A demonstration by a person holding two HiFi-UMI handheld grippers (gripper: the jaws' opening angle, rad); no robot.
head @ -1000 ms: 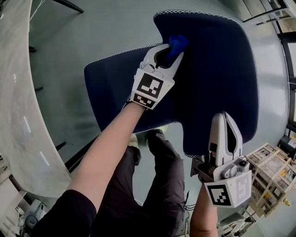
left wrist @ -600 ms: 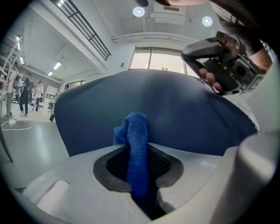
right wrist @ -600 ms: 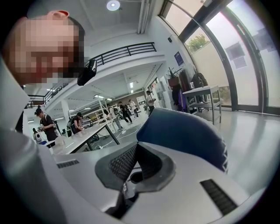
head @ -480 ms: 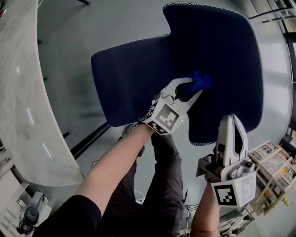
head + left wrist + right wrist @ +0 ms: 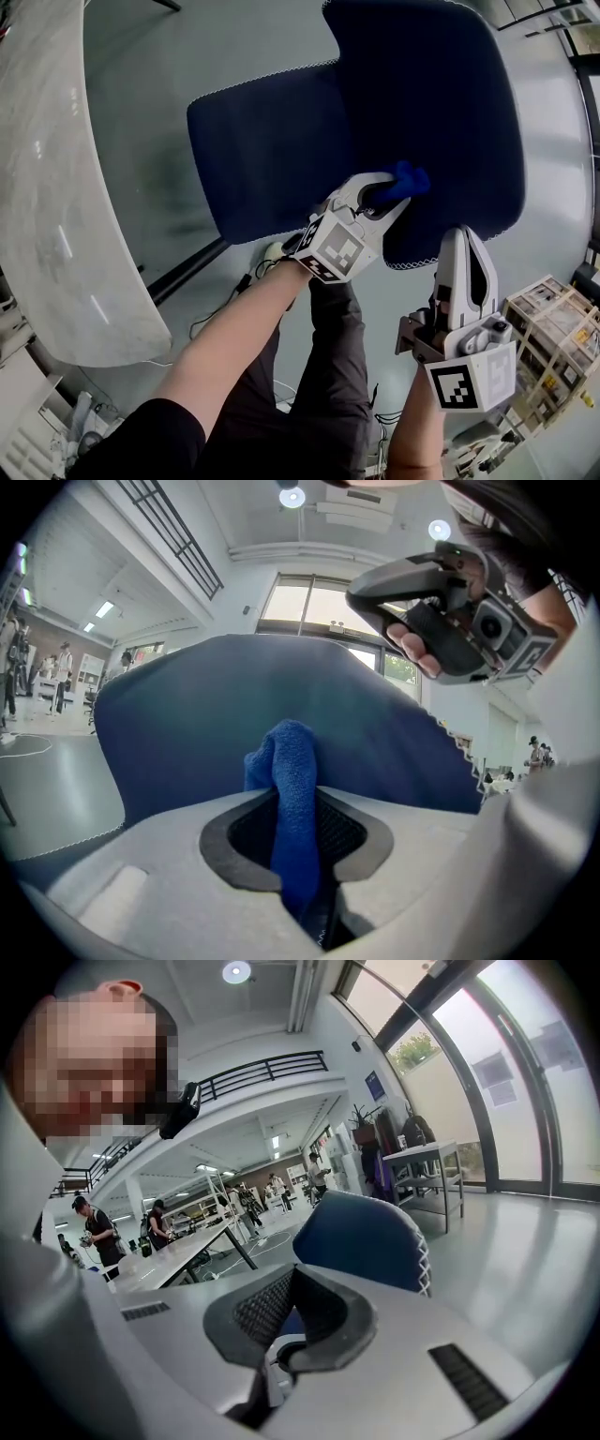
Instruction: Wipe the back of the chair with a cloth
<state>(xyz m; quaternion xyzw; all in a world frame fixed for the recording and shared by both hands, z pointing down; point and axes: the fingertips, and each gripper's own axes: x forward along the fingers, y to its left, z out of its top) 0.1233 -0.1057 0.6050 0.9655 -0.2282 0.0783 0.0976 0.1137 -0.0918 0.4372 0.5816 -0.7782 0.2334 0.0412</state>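
Cloth (image 5: 406, 177) clamped lengthwise in left tongs (image 5: 388, 193), tip pressed to chair back (image 5: 441, 84); right tongs (image 5: 466, 244) closed empty, just beside.

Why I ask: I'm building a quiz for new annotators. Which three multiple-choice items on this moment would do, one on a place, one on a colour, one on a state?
1. The cloth is pressed against:
A. the white table
B. the chair back
C. the floor

2. The cloth's colour is:
A. blue
B. red
C. white

3. The left gripper is:
A. open and empty
B. shut on a cable
C. shut on the cloth

Answers:
1 B, since the left gripper view shows the cloth's tip against the dark blue panel rising ahead of it.
2 A, since it shows bright blue in both the head view and the left gripper view.
3 C, since the left gripper view shows the cloth pinched between the two jaws.
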